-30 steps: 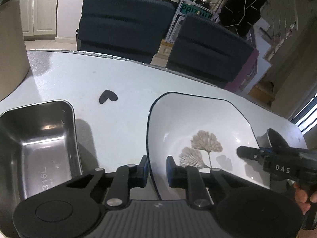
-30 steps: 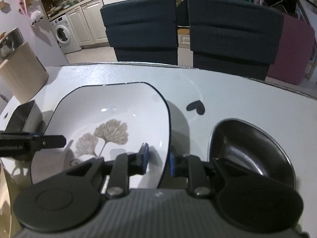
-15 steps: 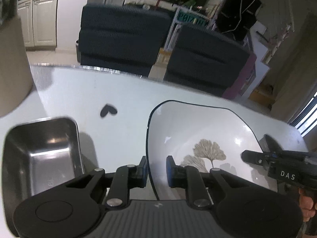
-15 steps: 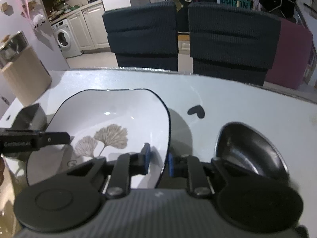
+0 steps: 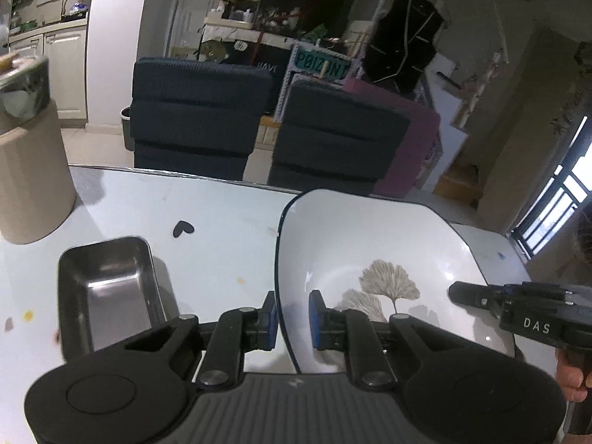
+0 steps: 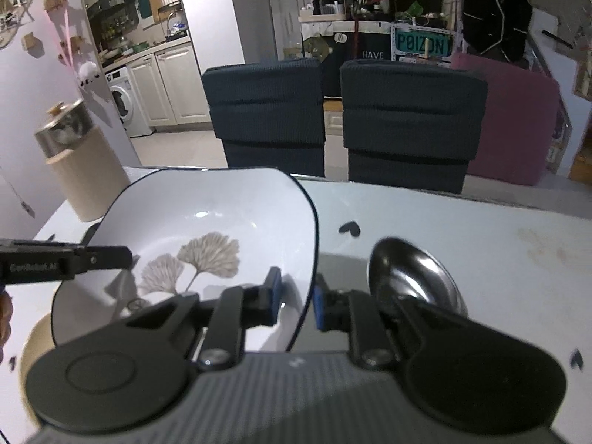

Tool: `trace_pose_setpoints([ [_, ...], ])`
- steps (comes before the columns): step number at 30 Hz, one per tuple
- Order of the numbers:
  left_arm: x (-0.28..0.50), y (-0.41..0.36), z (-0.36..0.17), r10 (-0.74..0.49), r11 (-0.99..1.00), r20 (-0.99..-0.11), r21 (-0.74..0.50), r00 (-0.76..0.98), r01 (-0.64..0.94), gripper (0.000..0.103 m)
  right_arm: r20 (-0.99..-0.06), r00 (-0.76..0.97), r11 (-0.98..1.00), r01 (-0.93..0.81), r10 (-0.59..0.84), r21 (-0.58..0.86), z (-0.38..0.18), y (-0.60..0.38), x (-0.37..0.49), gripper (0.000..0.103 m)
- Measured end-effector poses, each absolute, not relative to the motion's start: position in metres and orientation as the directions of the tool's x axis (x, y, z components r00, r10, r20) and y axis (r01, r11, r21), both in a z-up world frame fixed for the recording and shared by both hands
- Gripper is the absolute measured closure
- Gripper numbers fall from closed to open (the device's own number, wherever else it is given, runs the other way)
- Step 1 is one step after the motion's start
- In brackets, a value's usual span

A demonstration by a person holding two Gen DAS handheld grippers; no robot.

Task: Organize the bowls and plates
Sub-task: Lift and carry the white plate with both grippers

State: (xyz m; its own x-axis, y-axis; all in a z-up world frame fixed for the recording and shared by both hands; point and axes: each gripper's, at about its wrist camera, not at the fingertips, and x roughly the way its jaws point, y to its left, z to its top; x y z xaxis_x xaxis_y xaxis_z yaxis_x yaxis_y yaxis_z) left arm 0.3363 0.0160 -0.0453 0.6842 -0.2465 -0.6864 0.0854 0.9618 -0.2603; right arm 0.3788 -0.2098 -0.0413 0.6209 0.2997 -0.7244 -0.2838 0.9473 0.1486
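A square white plate [image 5: 370,251] with a dark rim and a leaf print is held up off the white table [image 5: 222,222]. My left gripper [image 5: 293,320] is shut on its left rim. My right gripper [image 6: 298,301] is shut on its right rim; the plate also shows in the right wrist view [image 6: 222,222]. A rectangular steel tray [image 5: 107,292] lies on the table left of the plate. A round steel bowl [image 6: 410,277] lies on the table to the plate's right, below it. The other gripper's body shows at each view's edge.
A beige canister with a metal lid [image 5: 26,162] stands at the table's far left. Two dark chairs [image 6: 333,118] stand behind the far edge. Small black heart stickers [image 6: 349,228] mark the tabletop. A beige round mat [image 6: 33,340] lies under the plate at near left.
Both grippers have lifted the plate clear of the table, tilting upward. The tray and bowl now appear lower and farther away.
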Motion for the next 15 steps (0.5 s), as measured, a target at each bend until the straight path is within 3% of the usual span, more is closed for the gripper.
trace_pose_setpoints([
  [15,0.199,-0.018,-0.032,-0.284,0.958,-0.681,-0.236,0.675,0.165,0.086,-0.729,0.622,0.956,-0.234,0.286,0.176,-0.014,-0.248,0.218,0.082],
])
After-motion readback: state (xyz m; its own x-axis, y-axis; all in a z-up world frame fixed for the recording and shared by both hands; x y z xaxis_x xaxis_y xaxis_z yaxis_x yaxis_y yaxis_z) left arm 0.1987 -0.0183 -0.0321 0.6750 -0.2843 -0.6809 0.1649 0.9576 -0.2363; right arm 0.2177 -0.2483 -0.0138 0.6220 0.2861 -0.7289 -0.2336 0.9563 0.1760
